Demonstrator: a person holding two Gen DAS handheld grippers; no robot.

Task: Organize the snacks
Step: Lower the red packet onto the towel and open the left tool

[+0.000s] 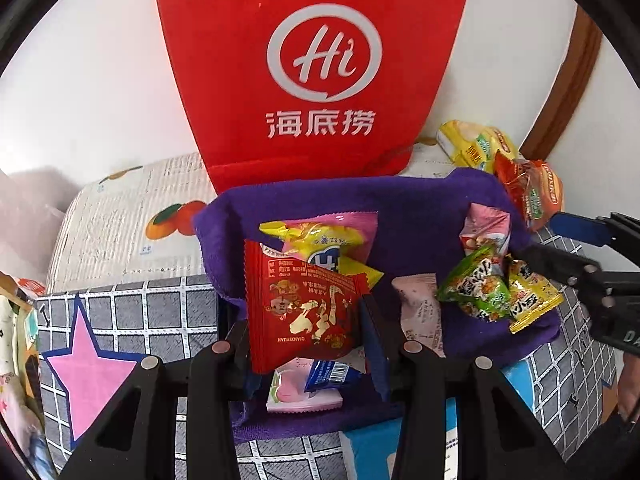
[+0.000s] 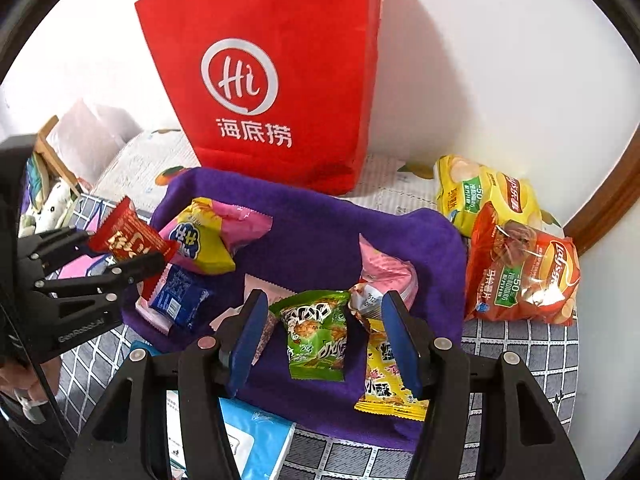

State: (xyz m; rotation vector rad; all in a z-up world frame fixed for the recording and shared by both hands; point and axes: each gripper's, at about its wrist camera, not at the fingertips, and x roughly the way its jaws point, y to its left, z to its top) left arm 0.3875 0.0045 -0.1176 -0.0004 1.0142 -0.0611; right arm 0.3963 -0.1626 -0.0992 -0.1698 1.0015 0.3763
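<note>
The left gripper is clenched on the red packet, raised over the purple cloth, while the right gripper, released and empty, hangs directly above the green packet, whose long axis runs along the fingers.

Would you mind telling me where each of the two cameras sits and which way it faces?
Left wrist: sits on the left gripper, looking down its fingers at the red packet they clamp over the purple cloth; the right gripper shows at the right edge.
Right wrist: sits on the right gripper, looking down at the green packet between its open jaws; the left gripper and part of a hand show at the left.
Shared: the red bag, purple cloth, both chip bags.
</note>
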